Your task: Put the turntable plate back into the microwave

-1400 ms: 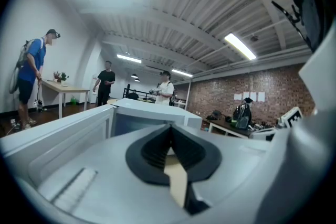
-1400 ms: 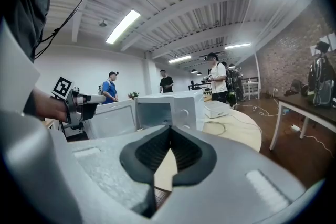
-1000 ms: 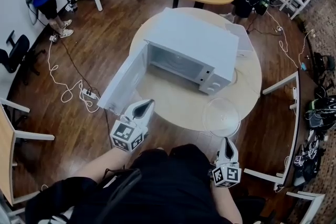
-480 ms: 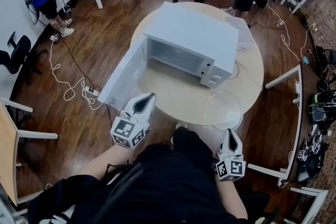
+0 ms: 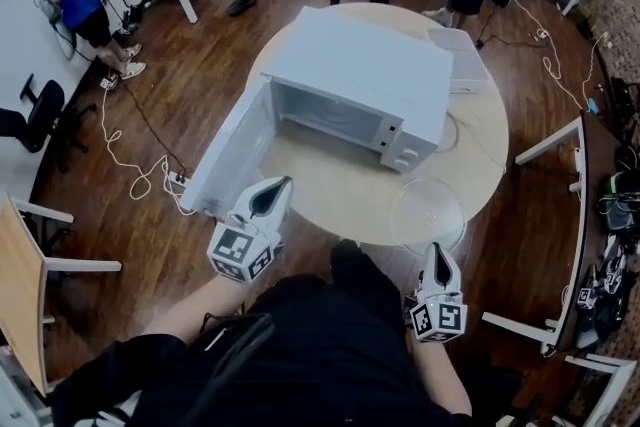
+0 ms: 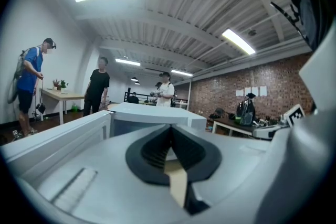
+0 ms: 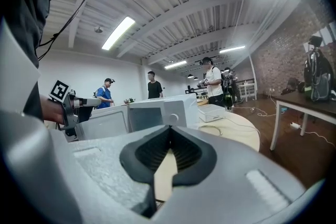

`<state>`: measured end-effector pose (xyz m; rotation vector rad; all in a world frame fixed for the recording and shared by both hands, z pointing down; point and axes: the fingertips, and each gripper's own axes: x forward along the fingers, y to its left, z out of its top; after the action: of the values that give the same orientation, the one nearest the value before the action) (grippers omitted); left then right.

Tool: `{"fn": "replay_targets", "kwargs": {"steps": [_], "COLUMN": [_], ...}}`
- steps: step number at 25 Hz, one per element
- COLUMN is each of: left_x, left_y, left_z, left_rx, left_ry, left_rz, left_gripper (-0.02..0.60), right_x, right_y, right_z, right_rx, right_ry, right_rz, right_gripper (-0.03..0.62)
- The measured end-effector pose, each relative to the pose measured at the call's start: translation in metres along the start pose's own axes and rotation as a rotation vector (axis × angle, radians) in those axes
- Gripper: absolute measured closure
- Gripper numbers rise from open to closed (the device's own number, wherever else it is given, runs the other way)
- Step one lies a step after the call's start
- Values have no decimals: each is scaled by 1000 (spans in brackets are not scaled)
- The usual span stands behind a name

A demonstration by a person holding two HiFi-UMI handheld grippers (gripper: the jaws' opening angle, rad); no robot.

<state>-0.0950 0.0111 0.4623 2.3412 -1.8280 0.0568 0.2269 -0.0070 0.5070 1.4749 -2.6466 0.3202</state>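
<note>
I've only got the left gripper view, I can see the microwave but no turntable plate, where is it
Observer: The glass turntable plate lies flat on the round table, near its edge, in front of the microwave's knob end.
Operator: Is the right gripper on it?
Observer: No grip. The right gripper is at the plate's near rim, jaws shut with nothing between them.
Operator: Which way does the cavity face?
Observer: Toward the person; the head view shows the door standing open on the left gripper's side.
</note>
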Motion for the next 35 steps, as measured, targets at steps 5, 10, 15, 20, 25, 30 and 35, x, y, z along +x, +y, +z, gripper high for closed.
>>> {"fn": "replay_targets", "kwargs": {"steps": [5,10,15,20,25,30,35], "left_x": [15,29,46,64,79,93,118], "left_y": [2,8,17,23,32,45,59], "left_z": [5,7,16,23,31,41,61], "left_rx": [-1,-18,-27,-25,-20,9,27], "left_ry": [14,35,30,32,36,47,29], "left_rz": [-5,4,9,9,33,57,77], "left_gripper": [575,575,575,575,575,575,575], "right_x": [19,38,59,80,96,111,124], "right_y": [-3,-6,-10,-11,-24,-33,-41], "right_z": [-1,7,19,24,22,21,13], "right_rx": [8,-6,-15,-9,-8,17,40], "right_ry": [17,32,33,39,71,73,94], "right_rz": [13,30,42,60,52,54,55], "right_gripper": [592,592,592,592,592,592,592]}}
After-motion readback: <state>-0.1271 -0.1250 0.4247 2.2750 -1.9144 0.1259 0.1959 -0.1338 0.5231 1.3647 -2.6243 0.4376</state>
